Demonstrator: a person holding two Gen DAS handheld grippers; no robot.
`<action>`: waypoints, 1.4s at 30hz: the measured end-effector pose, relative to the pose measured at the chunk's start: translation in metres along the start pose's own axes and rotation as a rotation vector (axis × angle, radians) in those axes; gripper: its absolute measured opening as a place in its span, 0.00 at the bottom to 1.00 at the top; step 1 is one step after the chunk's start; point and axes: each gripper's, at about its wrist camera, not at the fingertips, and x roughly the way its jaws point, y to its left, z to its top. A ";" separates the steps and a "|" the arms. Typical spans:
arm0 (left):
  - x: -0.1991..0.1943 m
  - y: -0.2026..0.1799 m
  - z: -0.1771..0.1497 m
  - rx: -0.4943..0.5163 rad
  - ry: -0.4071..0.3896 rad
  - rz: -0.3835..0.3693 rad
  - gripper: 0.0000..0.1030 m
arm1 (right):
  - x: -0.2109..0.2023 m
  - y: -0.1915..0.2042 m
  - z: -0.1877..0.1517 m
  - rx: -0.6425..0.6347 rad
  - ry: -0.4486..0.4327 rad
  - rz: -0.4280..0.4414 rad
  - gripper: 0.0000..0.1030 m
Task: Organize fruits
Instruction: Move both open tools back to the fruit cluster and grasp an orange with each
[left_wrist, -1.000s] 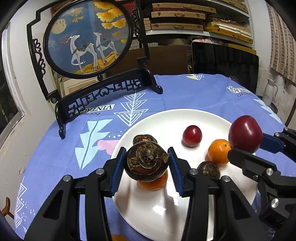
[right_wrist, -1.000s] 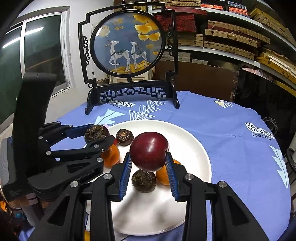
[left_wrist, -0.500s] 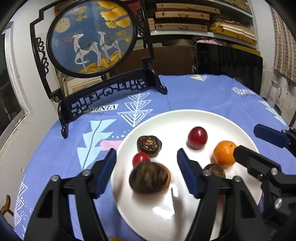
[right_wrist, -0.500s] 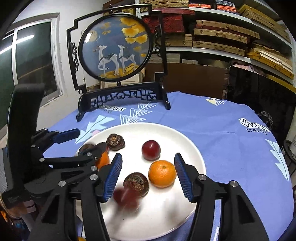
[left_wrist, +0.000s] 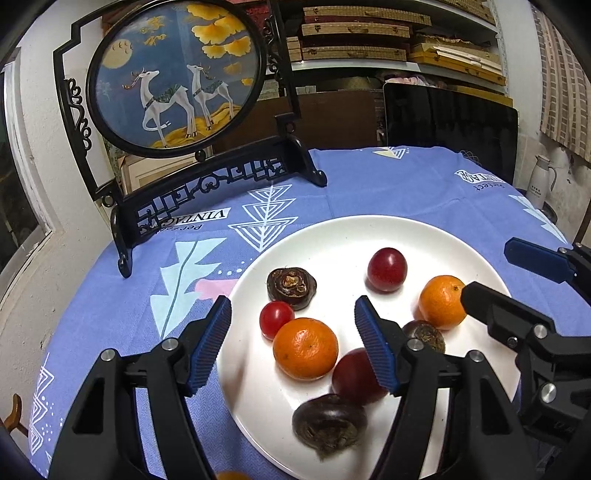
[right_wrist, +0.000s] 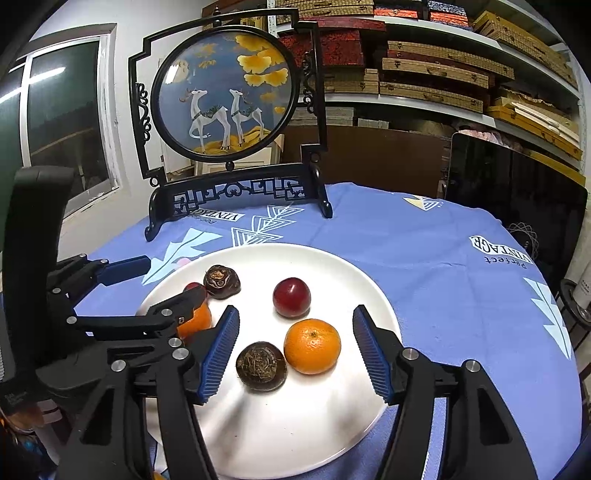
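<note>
Blue patterned cloth over the round worktop (left_wrist: 388, 184), and at its far left edge stands the black-framed deer screen (left_wrist: 177, 77), upright. Nearer the front edge sits the white plate (left_wrist: 332, 236), carrying all the fruit.

Left tool (left_wrist: 293, 332) hangs over the plate's left half, jaws spread wide, gripping nothing. Right tool (right_wrist: 291, 345) hovers over the plate's near-right part, jaws just as wide, also holding nothing.

Fruit now, all on the plate. The near-left orange (left_wrist: 306, 349) lies between the left tool's blue pads. The second orange (right_wrist: 312, 346) sits toward the plate's right edge. A dark red plum (left_wrist: 354, 373), a little blurred, rests just behind the near orange, partly behind the left tool's right finger. Another plum (right_wrist: 291, 297) sits near the plate's middle, apart from the rest. A water chestnut (left_wrist: 328, 424) lies at the near rim, touching or almost touching the blurred plum. A second chestnut (right_wrist: 261, 366) sits just beside the right-hand orange. The third chestnut (left_wrist: 291, 283) is toward the far-left rim, with a small cherry tomato (left_wrist: 276, 319) right beside it.
</note>
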 end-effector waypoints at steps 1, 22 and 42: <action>0.000 0.000 0.000 0.001 0.000 0.001 0.68 | 0.000 -0.001 0.000 0.000 0.001 -0.001 0.63; -0.059 0.038 -0.037 -0.003 0.022 -0.039 0.84 | -0.059 -0.015 -0.029 0.062 0.094 0.132 0.76; -0.153 0.013 -0.131 0.197 0.096 -0.245 0.89 | -0.078 0.048 -0.123 -0.314 0.351 0.213 0.38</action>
